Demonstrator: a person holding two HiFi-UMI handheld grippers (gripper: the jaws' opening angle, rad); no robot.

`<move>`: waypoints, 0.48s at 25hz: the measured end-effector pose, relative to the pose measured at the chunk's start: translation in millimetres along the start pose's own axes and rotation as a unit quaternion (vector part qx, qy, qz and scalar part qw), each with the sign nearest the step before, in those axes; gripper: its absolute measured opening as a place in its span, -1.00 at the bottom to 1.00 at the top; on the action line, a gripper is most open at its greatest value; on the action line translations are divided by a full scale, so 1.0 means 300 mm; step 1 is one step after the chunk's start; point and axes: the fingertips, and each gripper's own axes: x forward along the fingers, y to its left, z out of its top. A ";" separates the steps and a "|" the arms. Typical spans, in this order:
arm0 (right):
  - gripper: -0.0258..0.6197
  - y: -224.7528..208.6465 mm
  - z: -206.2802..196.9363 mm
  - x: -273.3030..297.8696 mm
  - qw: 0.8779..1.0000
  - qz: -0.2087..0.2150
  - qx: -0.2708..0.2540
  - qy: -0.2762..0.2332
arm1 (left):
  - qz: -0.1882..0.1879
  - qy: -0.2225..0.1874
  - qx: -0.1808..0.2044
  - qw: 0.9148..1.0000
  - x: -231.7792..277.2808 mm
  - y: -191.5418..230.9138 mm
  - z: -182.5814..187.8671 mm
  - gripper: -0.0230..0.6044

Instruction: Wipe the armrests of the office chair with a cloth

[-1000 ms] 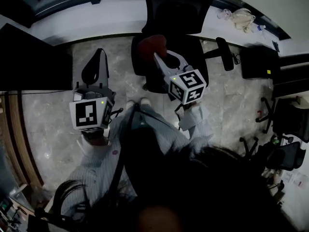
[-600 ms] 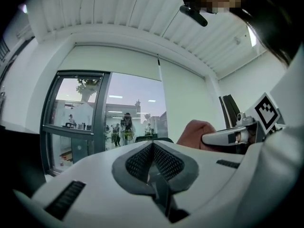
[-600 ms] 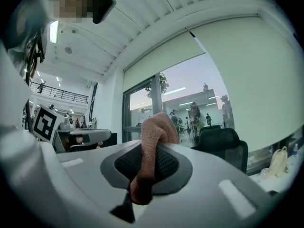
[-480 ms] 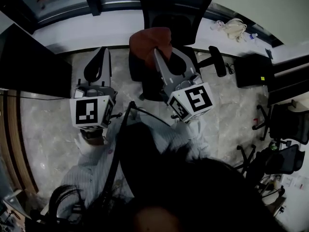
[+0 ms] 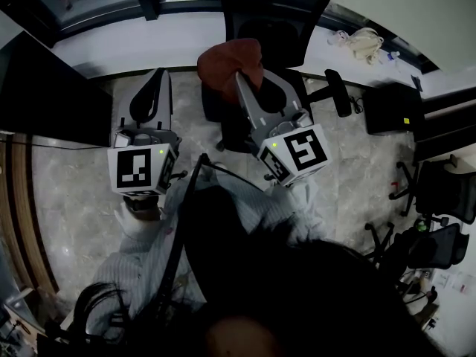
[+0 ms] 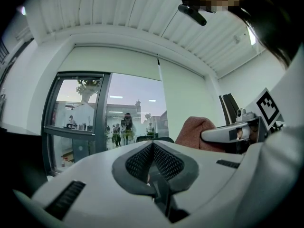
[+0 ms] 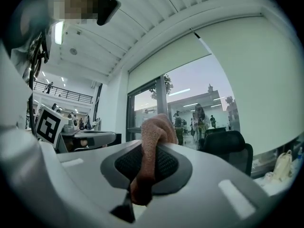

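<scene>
**Chair.** The chair (image 5: pixel 271 13) stands straight ahead of both tongs, backrest on the far side. One armrest (image 5: pixel 338 95) shows plainly, off to the right of the right tongs' tips and apart from them. We cannot see the other armrest; it may lie under the cloth.

**Cloth.** The cloth (image 5: pixel 230 62) is bunched at the tips of the right tongs, over the left part of the seat. The right gripper view shows it (image 7: pixel 154 127) rising in a thick fold beyond the tips. We cannot tell whether it touches the chair.

**Tongs.** The right tongs (image 5: pixel 242 80) are clamped on the cloth, a strip of it pinched between the pads (image 7: pixel 142 172). The left tongs (image 5: pixel 160 76) hang to the left of the chair, well apart from it. Their jaws (image 6: pixel 153 150) are pressed together with nothing between them.

**Assessment.** We judge that wiping has not begun and the step in hand is bringing the cloth to an armrest.

**Recommendations.**
- Keep the clamp firm.
- Lower the cloth until the loose fold, not the hard tips, lies on the pad.
- Draw it along the armrest's full length, then treat the other armrest likewise.
- Steady the chair with the left tongs, since it may turn under pressure.
</scene>
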 end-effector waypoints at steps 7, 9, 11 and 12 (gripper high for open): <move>-0.81 0.013 -0.025 0.009 1.000 0.000 0.012 0.004 | -0.002 0.006 0.007 1.000 -0.010 0.021 -0.030 -0.92; -0.81 0.022 -0.024 0.003 1.000 0.000 0.011 0.005 | -0.001 0.007 0.006 1.000 -0.019 0.022 -0.029 -0.92; -0.81 0.031 -0.022 -0.004 1.000 0.000 0.010 0.005 | 0.002 0.006 0.003 1.000 -0.030 0.025 -0.026 -0.92; -0.81 0.035 -0.021 -0.007 1.000 0.000 0.010 0.005 | 0.003 0.006 0.001 1.000 -0.035 0.026 -0.024 -0.92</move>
